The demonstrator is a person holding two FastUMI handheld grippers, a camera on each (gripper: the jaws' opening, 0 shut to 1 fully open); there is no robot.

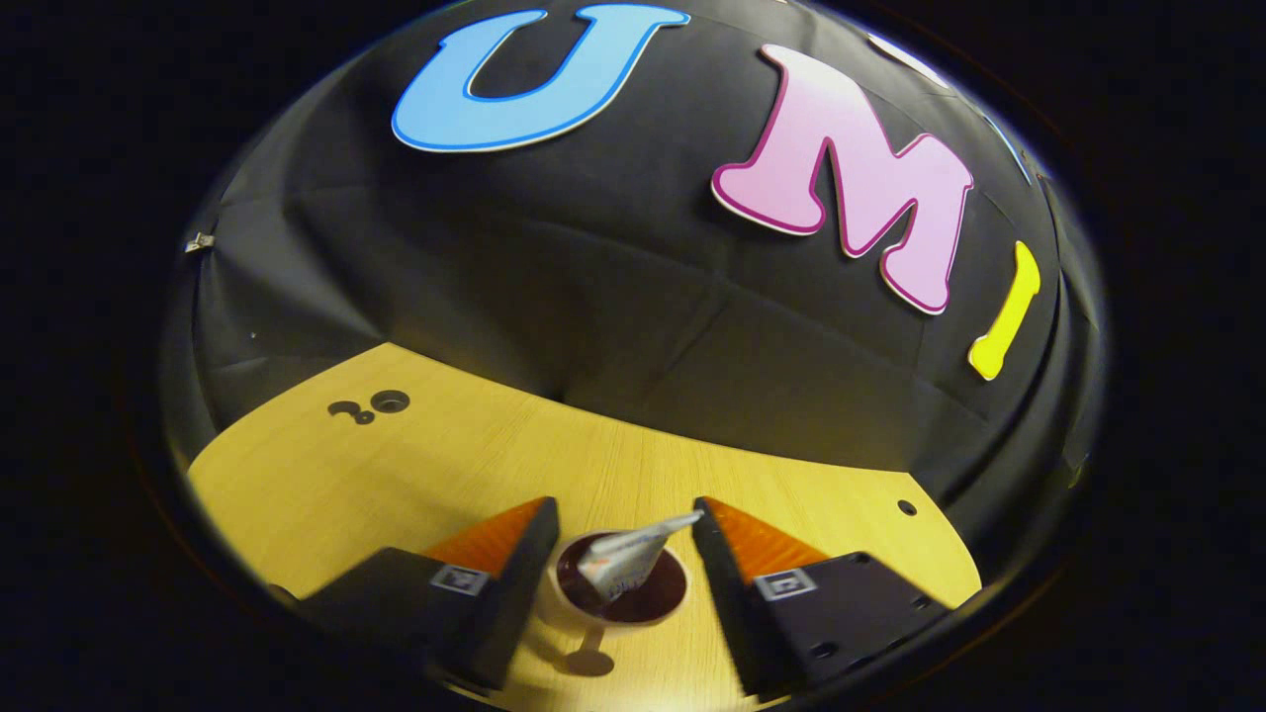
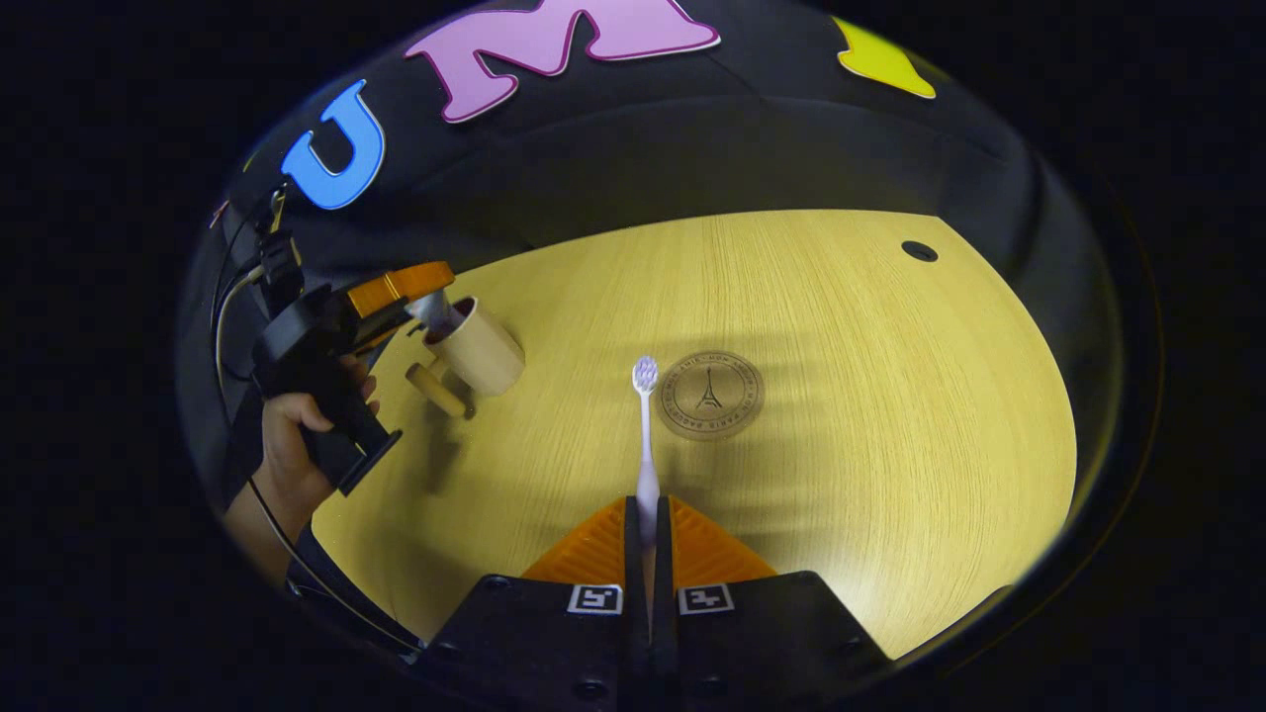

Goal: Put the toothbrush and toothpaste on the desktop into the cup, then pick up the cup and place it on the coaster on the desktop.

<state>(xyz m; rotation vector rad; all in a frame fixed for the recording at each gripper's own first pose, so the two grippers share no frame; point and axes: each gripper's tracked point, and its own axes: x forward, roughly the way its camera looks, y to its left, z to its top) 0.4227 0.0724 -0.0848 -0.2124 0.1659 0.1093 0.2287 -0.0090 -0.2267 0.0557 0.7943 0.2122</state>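
A pale wooden cup (image 1: 569,605) with a dark inside and a peg handle stands on the desktop, right under my left gripper (image 1: 623,506). That gripper is open, its fingers spread on either side of the cup's mouth. The white toothpaste tube (image 1: 628,559) leans inside the cup, its flat end up near one finger. In the right gripper view the cup (image 2: 485,348) is at the left, with the left gripper (image 2: 401,289) and the hand (image 2: 287,435) holding it just above. My right gripper (image 2: 645,502) is shut on the handle of the white toothbrush (image 2: 646,435), whose head points forward beside the round coaster (image 2: 710,395).
The wooden desktop (image 2: 870,376) runs to the black cloth wall behind. It has small cable holes at the far right (image 2: 919,251) and at the back left (image 1: 390,400). A cable hangs from the left gripper at the table's left edge.
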